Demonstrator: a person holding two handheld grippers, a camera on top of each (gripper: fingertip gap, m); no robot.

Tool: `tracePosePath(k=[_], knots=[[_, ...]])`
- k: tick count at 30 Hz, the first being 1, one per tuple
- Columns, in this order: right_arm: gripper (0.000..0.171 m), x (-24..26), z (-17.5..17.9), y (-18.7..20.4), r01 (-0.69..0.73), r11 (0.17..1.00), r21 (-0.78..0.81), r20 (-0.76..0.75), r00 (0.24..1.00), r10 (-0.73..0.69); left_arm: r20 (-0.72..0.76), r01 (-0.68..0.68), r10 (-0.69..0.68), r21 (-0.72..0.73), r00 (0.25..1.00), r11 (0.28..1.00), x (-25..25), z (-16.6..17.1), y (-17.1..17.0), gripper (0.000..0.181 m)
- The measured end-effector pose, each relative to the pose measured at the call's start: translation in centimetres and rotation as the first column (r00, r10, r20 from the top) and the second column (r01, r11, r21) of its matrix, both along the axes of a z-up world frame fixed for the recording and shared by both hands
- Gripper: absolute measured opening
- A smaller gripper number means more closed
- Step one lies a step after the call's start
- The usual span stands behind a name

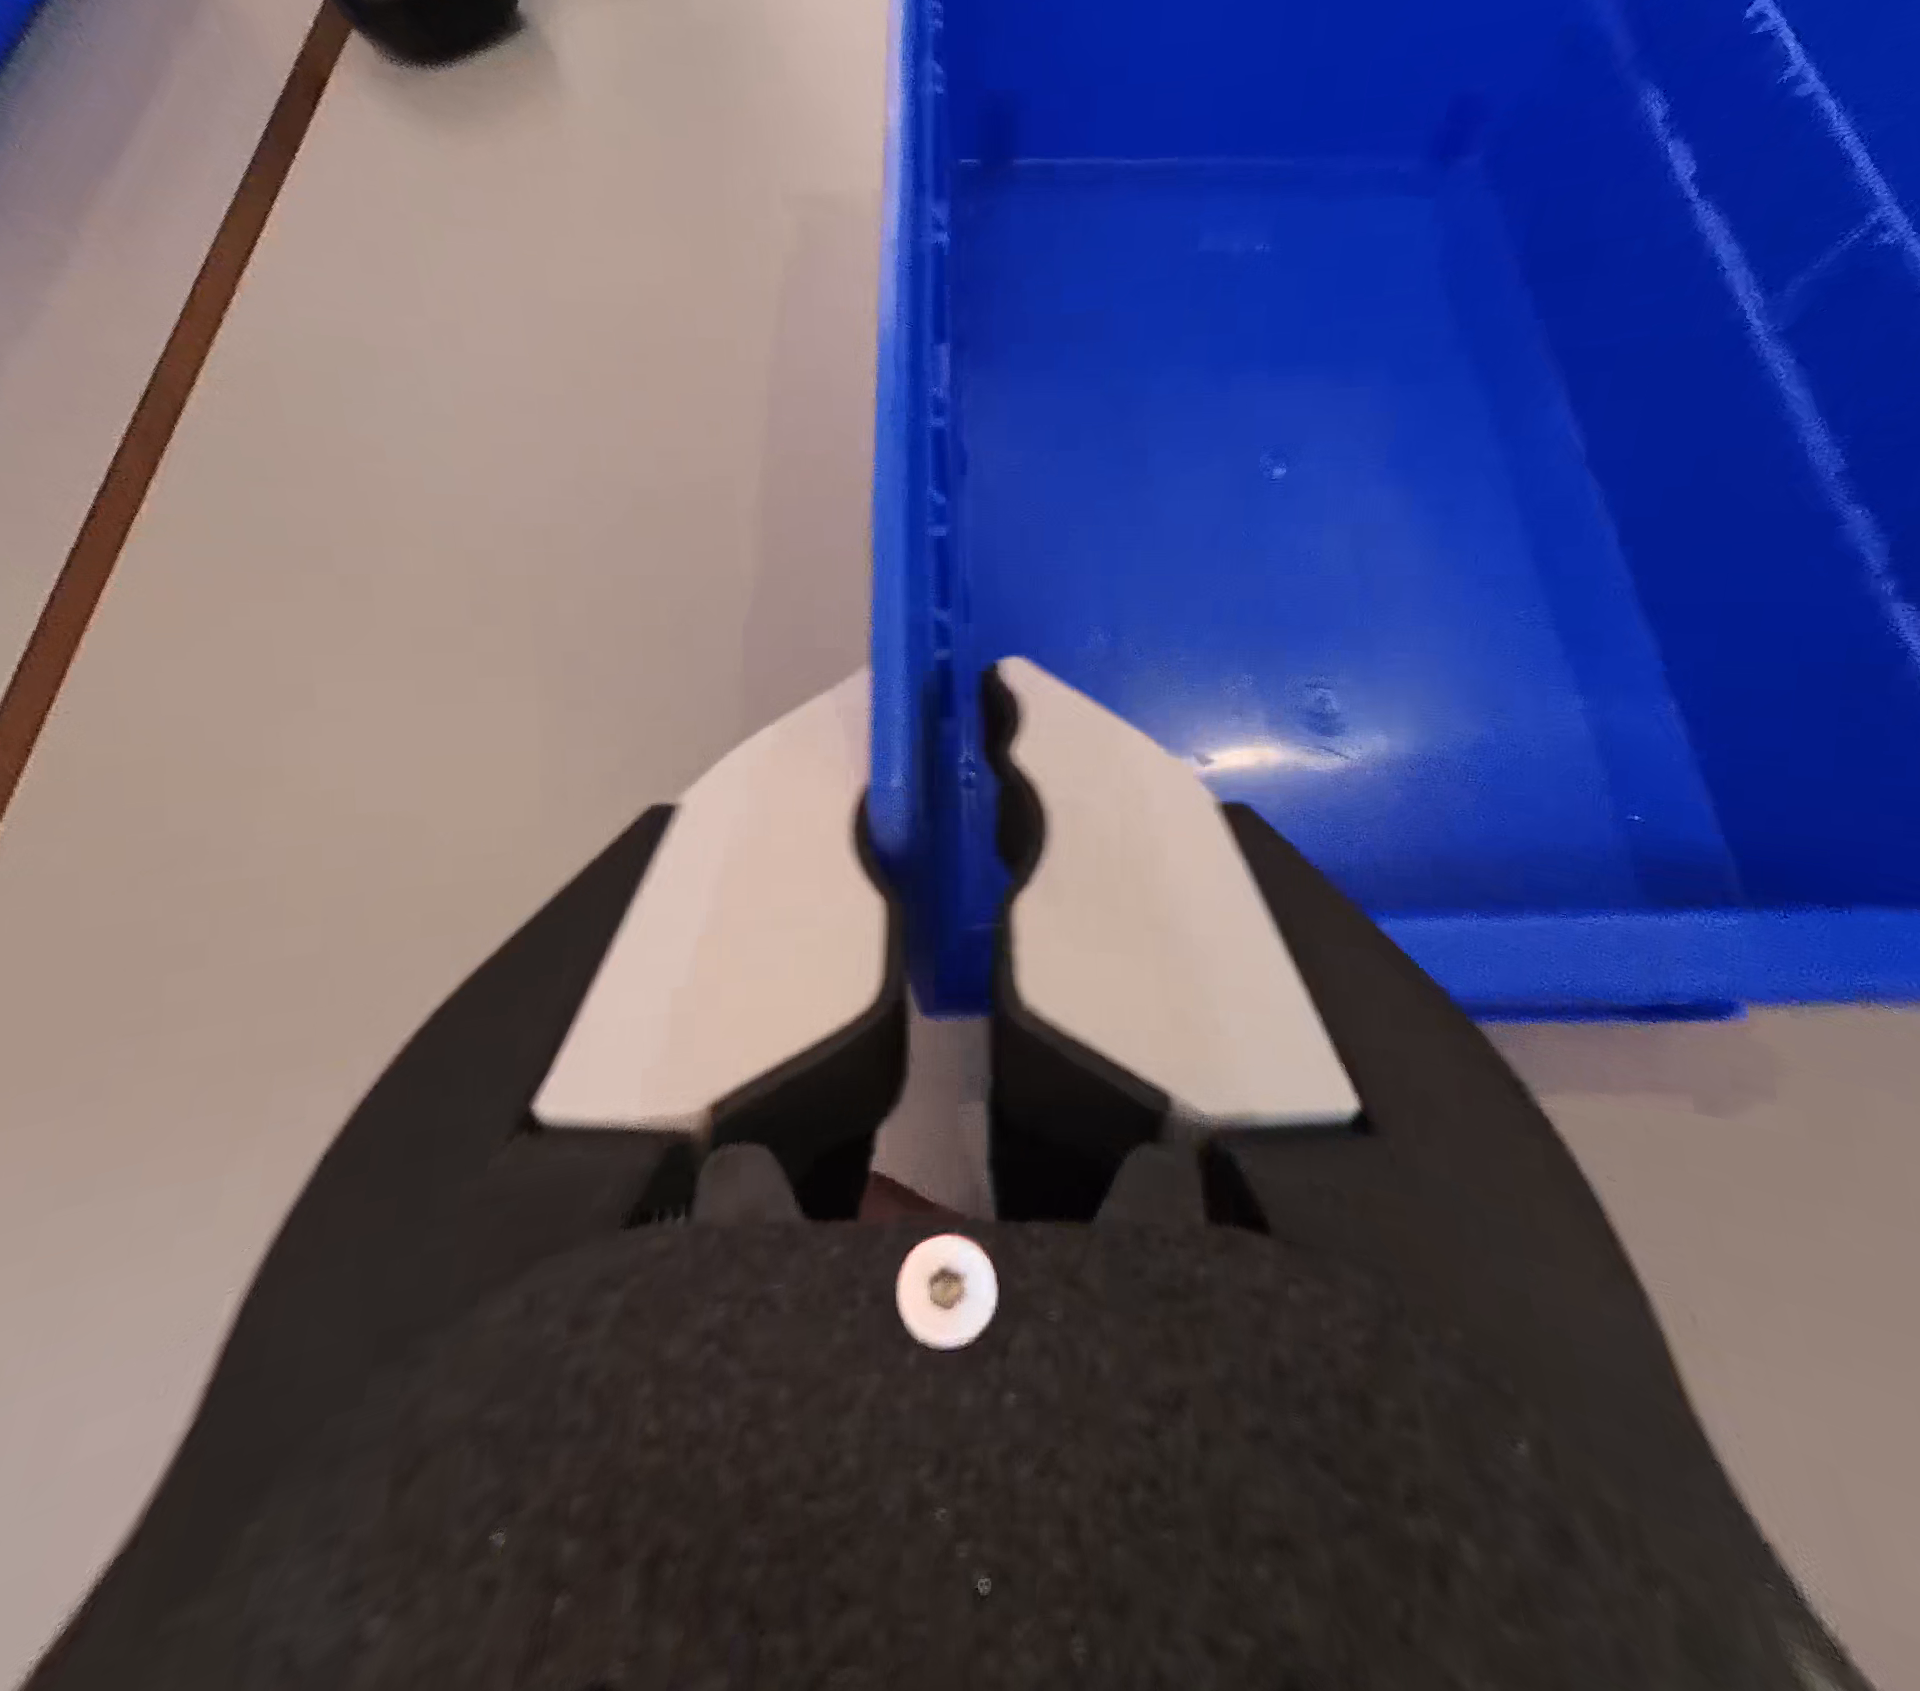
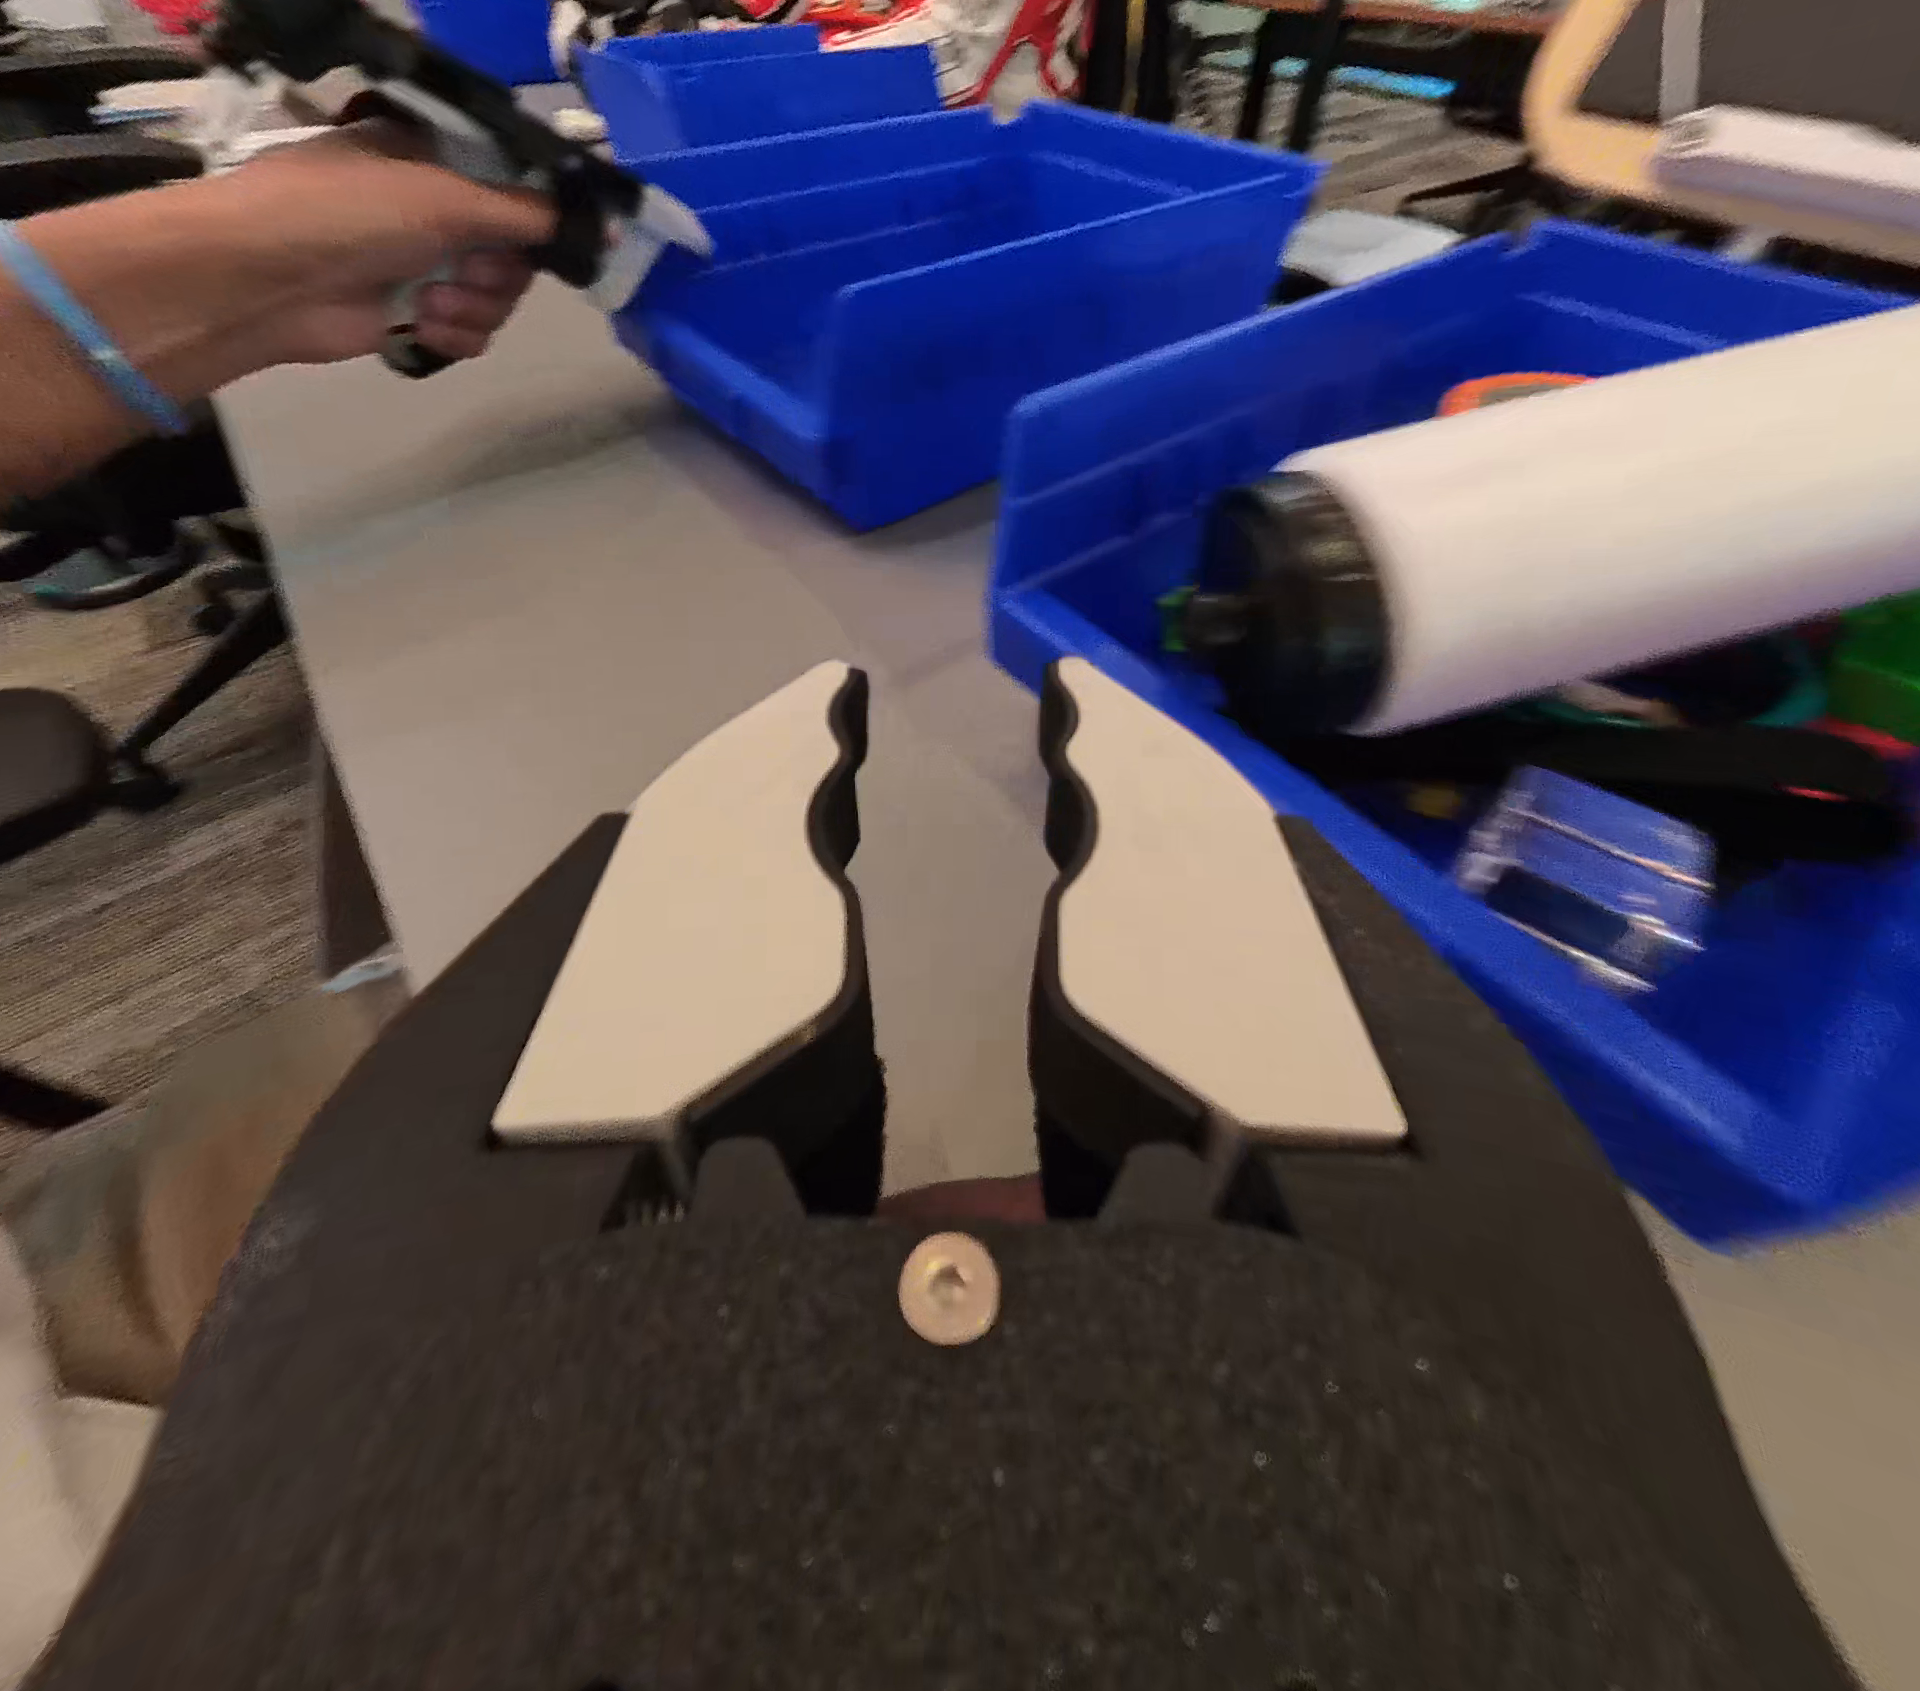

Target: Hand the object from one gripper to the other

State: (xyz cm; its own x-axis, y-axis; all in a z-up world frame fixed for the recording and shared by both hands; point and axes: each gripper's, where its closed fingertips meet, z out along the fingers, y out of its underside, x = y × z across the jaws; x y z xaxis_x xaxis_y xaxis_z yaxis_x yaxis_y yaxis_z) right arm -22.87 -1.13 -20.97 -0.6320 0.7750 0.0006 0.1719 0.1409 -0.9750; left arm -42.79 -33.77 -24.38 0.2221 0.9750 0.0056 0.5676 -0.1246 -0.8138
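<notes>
Blue rigid plastic: straddling the thin near wall of the empty bin (image 1: pixel 1299 10) with the left gripper (image 1: pixel 935 680), jaws narrowly parted, pinch not confirmable. Holding the right gripper (image 2: pixel 954 685) over the matte grey worktop (image 2: pixel 582 602) just left of the filled bin (image 2: pixel 1091 436), jaws half open and empty, probably readying a pick. Locating the object, likely the smooth white cylinder (image 2: pixel 1621 519), inside that filled bin.

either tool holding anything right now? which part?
Left tool straddles the near left wall of the empty blue bin at its corner; whether it is clamped cannot be told. Right tool is open, holding nothing.
</notes>
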Motion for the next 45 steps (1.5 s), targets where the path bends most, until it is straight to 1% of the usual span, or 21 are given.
tracePosePath(k=[1,5,9,10,11,14,15,16,17,18,19,21,24,27,30,32,35,37,39,42,45], knots=[[0.032,0.3,-0.4,-1.6,-0.036,0.999,-0.001,0.021,0.999,0.036,0.008,0.006,-0.006,0.013,1.0,1.0,0.0,0.0,0.0,0.005],[0.033,-0.4,-1.2,-7.2,-0.12,0.992,0.025,0.074,0.99,0.118,0.018,0.023,-0.024,0.055,1.0,0.998,1.6,-0.1,0.2,0.004],[0.058,-3.1,-1.1,-11.5,-0.116,0.992,0.04,0.133,0.985,0.11,0.012,-0.014,0.013,0.026,1.0,1.0,5.1,-0.2,-0.2,0.004],[0.066,-4.0,-1.1,-12.2,-0.093,0.995,0.047,0.142,0.986,0.086,0.01,-0.026,0.026,0.021,1.0,0.999,6.2,-0.2,-0.3,0.004],[0.068,-4.9,-1.1,-12.6,-0.047,0.997,0.057,0.148,0.988,0.038,0.008,-0.036,0.036,0.014,0.999,0.999,7.4,-0.2,-0.4,0.004],[0.056,-7.4,-1.7,-12.8,0.111,0.99,0.083,0.176,0.976,-0.125,0.005,-0.069,0.069,0.021,0.998,0.997,10.6,-0.2,-0.9,0.004],[0.062,-7.6,-1.9,-13.4,0.108,0.992,0.07,0.195,0.974,-0.12,0.005,-0.074,0.074,0.025,0.997,0.997,11.5,-0.2,-1.0,0.004],[0.061,-7.7,-2.0,-14.1,0.101,0.994,0.047,0.213,0.971,-0.109,0.005,-0.078,0.078,0.028,0.997,0.997,12.4,-0.2,-1.1,0.004],[0.056,-7.7,-2.2,-14.9,0.082,0.996,0.024,0.23,0.969,-0.085,0.002,-0.077,0.077,0.027,0.997,0.997,13.1,-0.1,-1.1,0.004],[0.039,-7.5,-2.7,-15.5,0.066,0.997,0.025,0.252,0.965,-0.071,-0.002,-0.077,0.077,0.022,0.997,0.997,13.7,-0.1,-1.1,0.004],[0.033,-7.4,-3.1,-15.9,0.069,0.997,0.036,0.272,0.959,-0.076,-0.003,-0.087,0.087,0.015,0.996,0.996,14.2,-0.1,-1.1,0.004],[0.023,-7.2,-3.1,-16.0,0.11,0.993,0.049,0.268,0.956,-0.12,-0.017,-0.132,0.132,0.003,0.991,0.991,15.2,-0.1,-1.4,0.004],[0.012,-6.6,-2.6,-15.3,0.149,0.978,0.149,0.222,0.958,-0.179,-0.046,-0.183,0.184,0.019,0.982,0.983,16.7,0.3,-1.1,0.003],[0.01,-6.4,0.0,-14.4,0.178,0.974,0.142,0.114,0.974,-0.195,-0.16,-0.212,0.209,-0.005,0.965,0.977,17.6,3.1,-0.3,0.003],[0.01,-6.6,4.9,-12.1,0.228,0.966,0.118,-0.027,0.974,-0.227,-0.293,-0.184,0.165,-0.039,0.942,0.982,16.8,8.5,1.6,0.004],[0.01,-6.9,8.8,-8.8,0.294,0.954,0.066,-0.096,0.953,-0.287,-0.371,-0.124,0.099,-0.043,0.923,0.991,15.3,12.7,4.6,0.004],[0.01,-7.3,14.6,-1.6,0.424,0.906,0.002,-0.189,0.889,-0.416,-0.472,-0.019,-0.001,-0.037,0.881,0.999,12.5,18.6,11.5,0.003],[0.009,-7.1,18.0,4.5,0.526,0.85,-0.024,-0.24,0.823,-0.516,-0.521,0.071,-0.06,0.001,0.851,0.997,10.7,21.7,17.6,0.003],[0.01,-6.2,20.0,11.4,0.608,0.793,-0.034,-0.267,0.759,-0.593,-0.548,0.195,-0.162,0.002,0.82,0.981,9.4,23.6,24.8,0.003],[0.009,-3.9,19.5,22.6,0.719,0.695,-0.025,-0.218,0.674,-0.705,-0.524,0.366,-0.33,-0.037,0.785,0.93,9.2,23.6,36.8,0.004],[0.006,-1.5,16.3,33.4,0.8,0.6,0.006,-0.123,0.596,-0.793,-0.478,0.461,-0.429,-0.057,0.766,0.886,10.7,20.9,47.9,0.006]])
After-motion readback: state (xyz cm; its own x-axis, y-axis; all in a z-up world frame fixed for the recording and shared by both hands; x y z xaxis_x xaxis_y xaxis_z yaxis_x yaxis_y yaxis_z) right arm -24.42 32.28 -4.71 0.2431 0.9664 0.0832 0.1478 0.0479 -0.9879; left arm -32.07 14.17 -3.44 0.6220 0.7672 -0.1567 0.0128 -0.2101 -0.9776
